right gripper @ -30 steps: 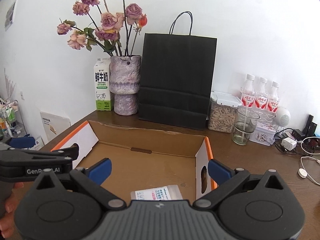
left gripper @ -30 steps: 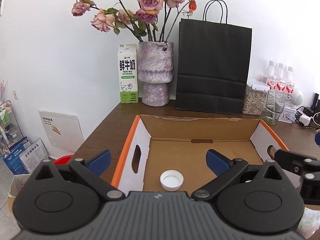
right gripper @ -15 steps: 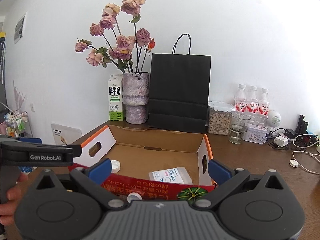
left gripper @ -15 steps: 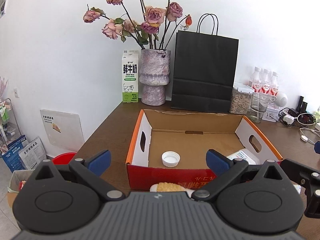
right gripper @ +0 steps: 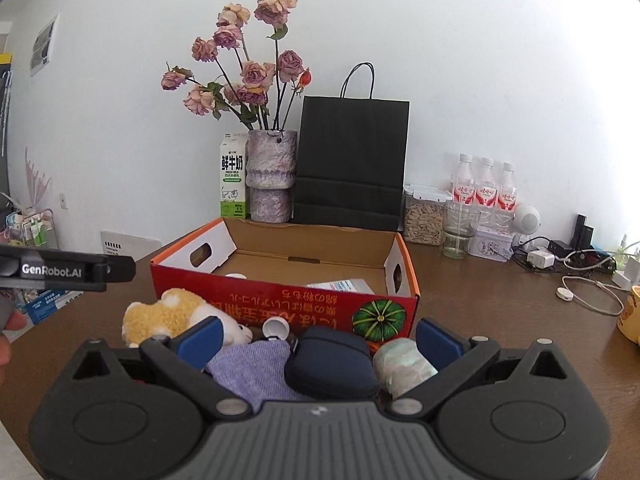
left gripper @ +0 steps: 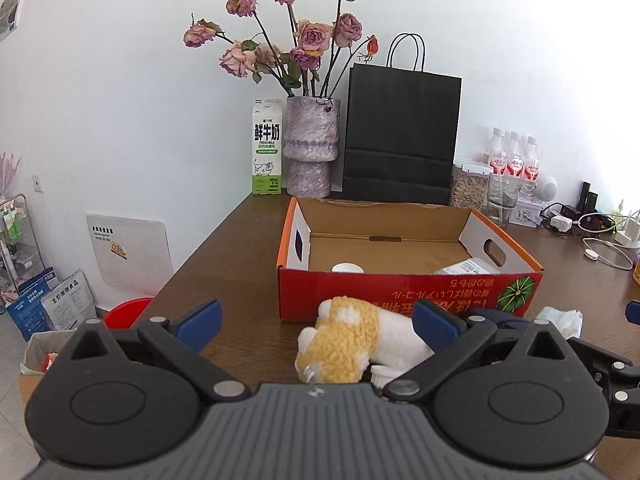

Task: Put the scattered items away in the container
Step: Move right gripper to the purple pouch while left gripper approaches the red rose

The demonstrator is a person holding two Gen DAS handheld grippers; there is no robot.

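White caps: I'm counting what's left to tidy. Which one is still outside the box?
The white cap on the table against the red front wall of the cardboard box, beside the plush toy; the other cap lies inside.

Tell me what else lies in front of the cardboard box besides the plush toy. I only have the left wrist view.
Observer: A purple cloth lies just right of the plush toy.
Operator: Anything next to that?
Observer: A navy case lies against the cloth's right side.
Operator: Is the right gripper holding anything?
Observer: No. The right gripper is open and empty, with the cloth and case between its fingers.
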